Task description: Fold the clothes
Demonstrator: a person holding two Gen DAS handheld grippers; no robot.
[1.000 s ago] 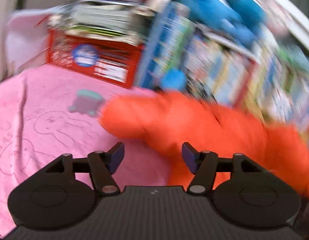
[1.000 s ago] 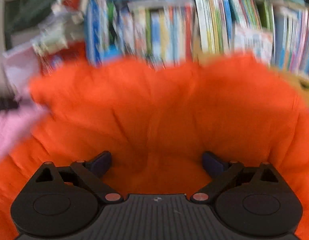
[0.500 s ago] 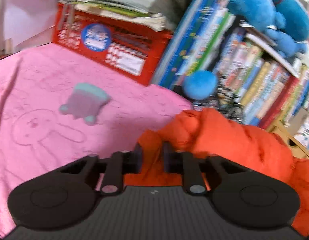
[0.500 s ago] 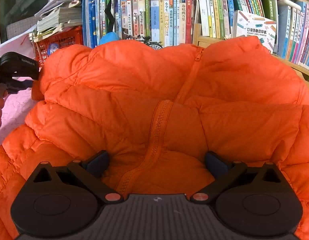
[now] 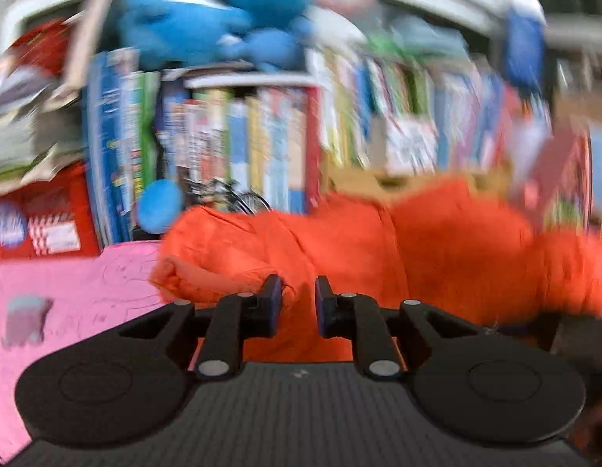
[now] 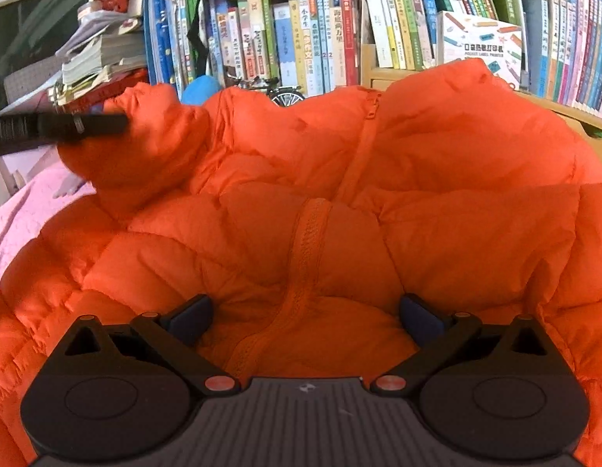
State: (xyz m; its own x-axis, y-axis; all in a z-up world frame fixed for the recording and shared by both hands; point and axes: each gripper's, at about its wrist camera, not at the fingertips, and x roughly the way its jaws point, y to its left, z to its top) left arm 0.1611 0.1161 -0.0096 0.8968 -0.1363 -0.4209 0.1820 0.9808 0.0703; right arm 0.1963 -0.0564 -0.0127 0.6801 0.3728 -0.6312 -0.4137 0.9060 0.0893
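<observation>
Now that the left gripper (image 5: 297,299) has clamped the orange jacket (image 6: 339,210) sleeve and swung it inward off the pink cloth (image 5: 79,295), fold's begun; right gripper (image 6: 302,317) open over jkt's zip.

I am looking at one orange puffer jacket (image 6: 417,202), with one zipper (image 6: 312,233) running down its front. I am working with two grippers: my left gripper (image 5: 297,303) and my right gripper (image 6: 304,311). Under the jacket I am seeing one pink cloth (image 5: 86,292). I am counting one red crate (image 5: 44,214), one small model bicycle (image 6: 285,95) and one white box of labels (image 6: 480,46). The books are too many for me to count.
</observation>
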